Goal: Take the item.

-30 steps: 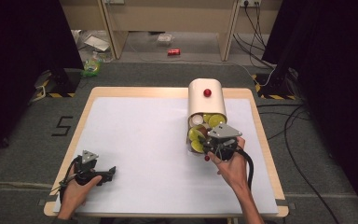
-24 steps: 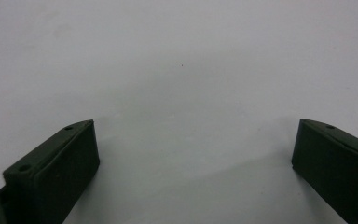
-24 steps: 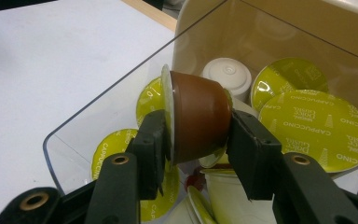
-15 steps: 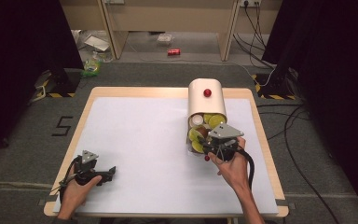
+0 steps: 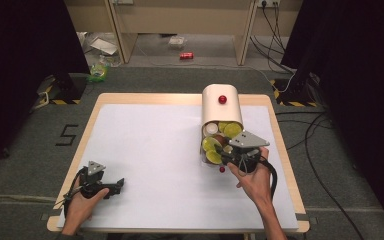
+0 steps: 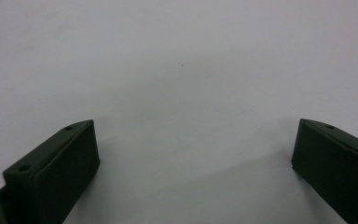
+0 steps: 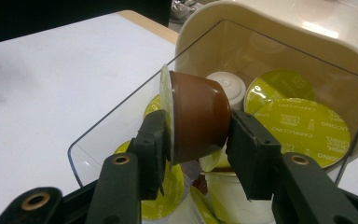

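White tabletop [image 5: 155,150] carries everything. Right gripper [image 7: 198,140] has its jaws clamped on a brown coffee capsule [image 7: 198,119], held at the mouth of the cream container [image 5: 221,102] lying on its side. Lifting out looks next, clear of the transparent drawer rim [image 7: 121,116] and the yellow-lidded capsules [image 7: 307,123] crowded behind. Left gripper [image 6: 193,154] rests well apart, jaws wide open.

a lab: taped floor markings [image 5: 68,135], trailing cables [image 5: 314,135], black curtains [image 5: 25,60].
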`<action>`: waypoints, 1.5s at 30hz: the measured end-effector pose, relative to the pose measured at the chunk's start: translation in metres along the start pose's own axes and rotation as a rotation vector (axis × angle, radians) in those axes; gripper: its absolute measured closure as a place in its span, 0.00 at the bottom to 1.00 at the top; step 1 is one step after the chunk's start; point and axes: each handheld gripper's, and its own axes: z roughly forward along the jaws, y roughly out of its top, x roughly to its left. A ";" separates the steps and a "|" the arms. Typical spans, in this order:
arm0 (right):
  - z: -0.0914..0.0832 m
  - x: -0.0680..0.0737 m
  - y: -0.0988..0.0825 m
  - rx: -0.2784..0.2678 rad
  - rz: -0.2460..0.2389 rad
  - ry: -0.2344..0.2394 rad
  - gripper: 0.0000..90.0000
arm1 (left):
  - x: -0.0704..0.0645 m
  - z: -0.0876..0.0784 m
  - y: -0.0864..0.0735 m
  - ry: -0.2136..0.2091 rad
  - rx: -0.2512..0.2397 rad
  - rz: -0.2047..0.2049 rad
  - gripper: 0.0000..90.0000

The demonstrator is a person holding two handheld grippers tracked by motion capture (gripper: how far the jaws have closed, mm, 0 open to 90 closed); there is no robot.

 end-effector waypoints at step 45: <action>-0.080 -0.049 -0.056 -0.030 0.143 -0.112 0.65 | 0.000 0.000 0.000 0.000 0.001 0.000 0.00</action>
